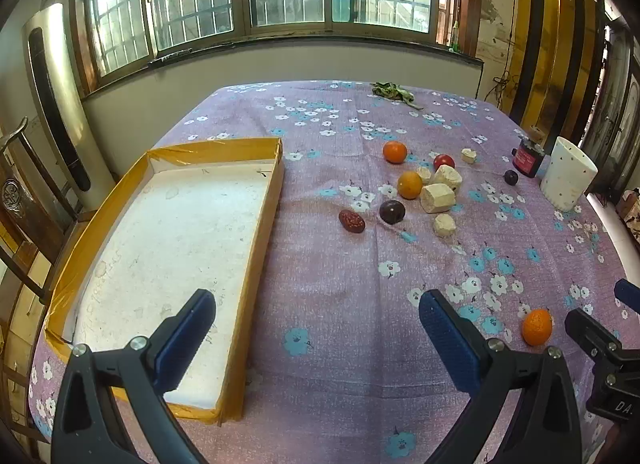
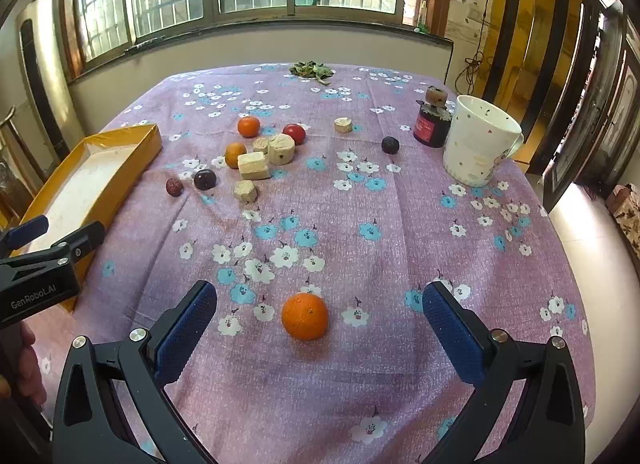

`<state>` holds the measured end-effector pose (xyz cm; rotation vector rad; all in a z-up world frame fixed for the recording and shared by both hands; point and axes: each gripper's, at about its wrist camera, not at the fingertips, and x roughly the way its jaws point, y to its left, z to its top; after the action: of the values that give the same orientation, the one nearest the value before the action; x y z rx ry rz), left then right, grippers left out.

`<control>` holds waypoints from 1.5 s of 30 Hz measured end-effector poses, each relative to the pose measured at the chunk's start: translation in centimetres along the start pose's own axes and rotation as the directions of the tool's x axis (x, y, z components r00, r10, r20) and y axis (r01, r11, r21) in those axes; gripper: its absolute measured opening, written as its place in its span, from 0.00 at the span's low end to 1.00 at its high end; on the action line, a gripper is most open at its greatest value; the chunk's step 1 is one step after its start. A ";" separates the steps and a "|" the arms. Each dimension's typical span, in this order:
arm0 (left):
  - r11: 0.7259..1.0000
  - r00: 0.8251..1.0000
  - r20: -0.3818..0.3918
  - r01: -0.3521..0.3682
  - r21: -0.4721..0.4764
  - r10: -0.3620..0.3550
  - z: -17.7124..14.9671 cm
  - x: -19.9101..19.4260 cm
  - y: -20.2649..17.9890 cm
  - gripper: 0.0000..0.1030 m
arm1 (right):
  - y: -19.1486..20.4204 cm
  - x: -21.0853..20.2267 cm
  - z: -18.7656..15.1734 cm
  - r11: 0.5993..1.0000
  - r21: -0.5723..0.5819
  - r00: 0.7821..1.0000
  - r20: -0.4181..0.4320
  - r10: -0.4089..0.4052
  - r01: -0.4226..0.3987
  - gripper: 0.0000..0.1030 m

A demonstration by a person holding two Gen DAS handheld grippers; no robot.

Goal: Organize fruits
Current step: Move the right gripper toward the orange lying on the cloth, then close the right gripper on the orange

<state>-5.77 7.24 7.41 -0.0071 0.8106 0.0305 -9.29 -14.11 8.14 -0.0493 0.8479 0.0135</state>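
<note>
A shallow yellow-rimmed box [image 1: 256,224] with a white floor lies on the table's left; it also shows in the right wrist view [image 2: 120,168]. Fruits lie mid-table: two oranges [image 1: 409,184] [image 1: 395,152], a red date [image 1: 351,221], a dark plum [image 1: 392,211], a red tomato [image 1: 443,161], another plum [image 1: 511,177]. A third orange [image 2: 305,315] lies near the front, just ahead of and between the fingers of my open right gripper [image 2: 320,304]. My left gripper [image 1: 316,312] is open and empty, over the box's right wall and the cloth.
Several pale cake chunks [image 1: 437,198] lie among the fruits. A white mug [image 2: 476,142] and a dark jar [image 2: 431,126] stand at the right. Dried leaves [image 2: 311,69] lie at the far edge. A wooden chair [image 1: 24,200] stands left of the table.
</note>
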 end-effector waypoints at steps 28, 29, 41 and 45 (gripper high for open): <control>1.000 1.000 -0.012 0.003 -0.008 -0.004 0.6 1.1 0.7 1.00 | 0.2 0.9 -0.4 0.999 -0.031 0.998 -0.056 0.031 -0.033 1.00; 1.000 1.000 -0.010 -0.006 -0.012 0.006 0.7 1.1 0.9 1.00 | 0.1 1.0 -0.6 0.999 -0.032 0.997 -0.063 0.035 -0.037 1.00; 0.999 0.998 -0.048 -0.033 0.020 0.034 0.3 2.2 1.0 1.00 | -0.2 5.0 -1.6 0.992 -0.020 0.974 -0.194 0.117 -0.124 0.65; 0.999 0.998 -0.053 -0.033 0.031 0.035 0.2 2.3 0.9 1.00 | -0.7 6.1 -2.0 0.986 0.010 0.959 -0.229 0.166 -0.168 0.43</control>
<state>-4.00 8.20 5.89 0.0346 0.8647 0.0502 -6.70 -14.92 2.28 0.0125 1.0818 0.1734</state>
